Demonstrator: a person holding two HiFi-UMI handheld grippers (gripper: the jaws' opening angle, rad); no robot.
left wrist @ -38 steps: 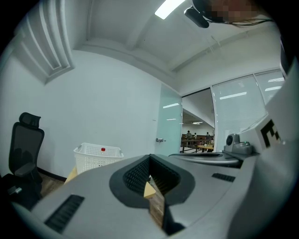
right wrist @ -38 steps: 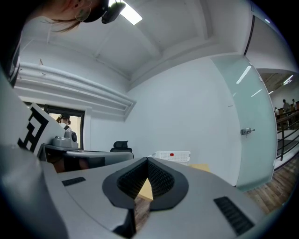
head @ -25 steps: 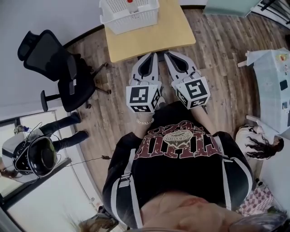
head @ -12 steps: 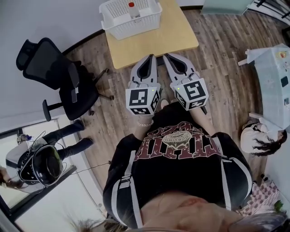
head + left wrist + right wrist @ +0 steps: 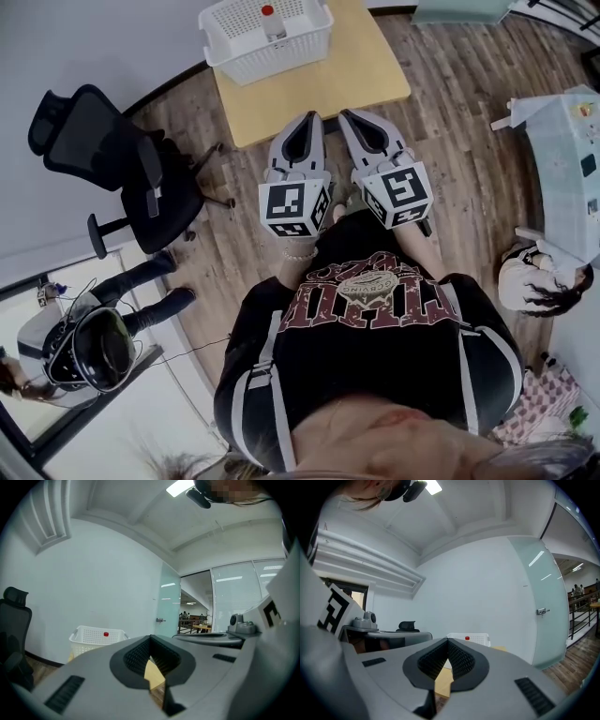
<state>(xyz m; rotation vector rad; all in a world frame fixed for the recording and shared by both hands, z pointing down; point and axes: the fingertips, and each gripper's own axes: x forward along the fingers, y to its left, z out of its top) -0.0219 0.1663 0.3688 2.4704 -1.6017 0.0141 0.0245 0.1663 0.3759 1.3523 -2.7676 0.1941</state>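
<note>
I hold both grippers side by side in front of my chest, pointing at a pale wooden table (image 5: 309, 86). The left gripper (image 5: 307, 116) (image 5: 150, 637) is shut, its ribbed pads meeting with nothing between them. Just as empty, the right gripper (image 5: 343, 113) (image 5: 448, 640) is shut too. Both tips hover near the table's front edge, touching nothing. At the table's far end stands a white perforated basket (image 5: 267, 37) (image 5: 96, 639) (image 5: 473, 638) with a red-capped bottle (image 5: 268, 13) (image 5: 106, 634) inside.
A black office chair (image 5: 112, 159) (image 5: 11, 634) stands left of the table on the wood floor. To the right is a white bench (image 5: 567, 150), with another person's dark-haired head (image 5: 544, 286) near it. A frosted glass door (image 5: 168, 604) (image 5: 543, 606) lies beyond the table.
Both gripper views have tilted up and swung slightly; in the left one the chair slid towards the left edge. The jaws stay shut and the grippers keep their place before the table.
</note>
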